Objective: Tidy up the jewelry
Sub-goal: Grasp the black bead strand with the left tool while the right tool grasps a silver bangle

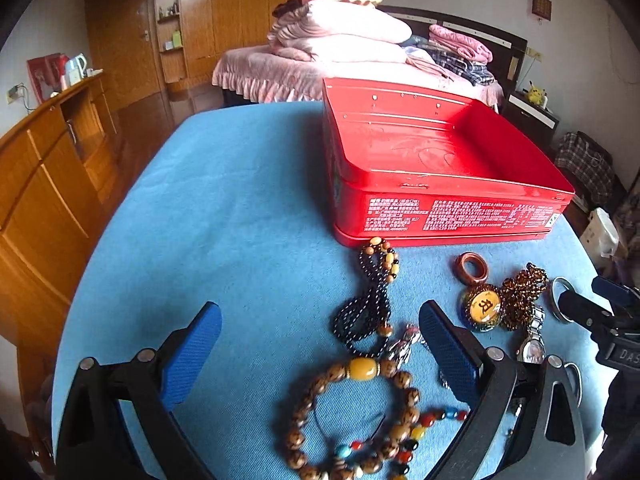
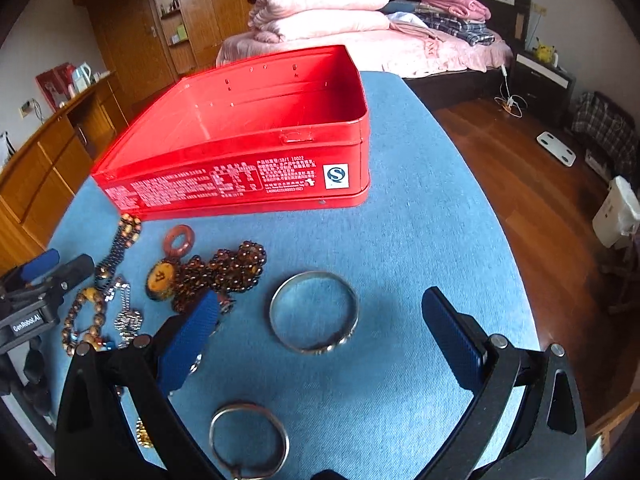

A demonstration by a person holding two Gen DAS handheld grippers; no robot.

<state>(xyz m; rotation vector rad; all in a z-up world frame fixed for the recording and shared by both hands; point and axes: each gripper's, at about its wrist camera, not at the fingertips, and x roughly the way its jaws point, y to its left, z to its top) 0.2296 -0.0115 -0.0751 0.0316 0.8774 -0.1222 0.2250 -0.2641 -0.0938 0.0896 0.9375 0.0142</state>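
Note:
An open, empty red tin (image 1: pixel 440 168) (image 2: pixel 240 132) stands on the blue cloth. In front of it lies jewelry: a black bead necklace (image 1: pixel 366 308), a brown bead bracelet with a yellow bead (image 1: pixel 356 412), an amber bead necklace with a round pendant (image 1: pixel 486 306) (image 2: pixel 224 270), a brown ring (image 1: pixel 472 268) (image 2: pixel 180 242) and a watch (image 1: pixel 532 344). My left gripper (image 1: pixel 320 356) is open above the brown bracelet. My right gripper (image 2: pixel 320 344) is open around a silver bangle (image 2: pixel 314 312); a second bangle (image 2: pixel 250 440) lies nearer.
The blue-covered table (image 1: pixel 224 216) (image 2: pixel 424 240) drops off to a wooden floor (image 2: pixel 520 184) on the right. A wooden cabinet (image 1: pixel 48 184) stands on the left and a bed with pink bedding (image 1: pixel 340 52) behind the table.

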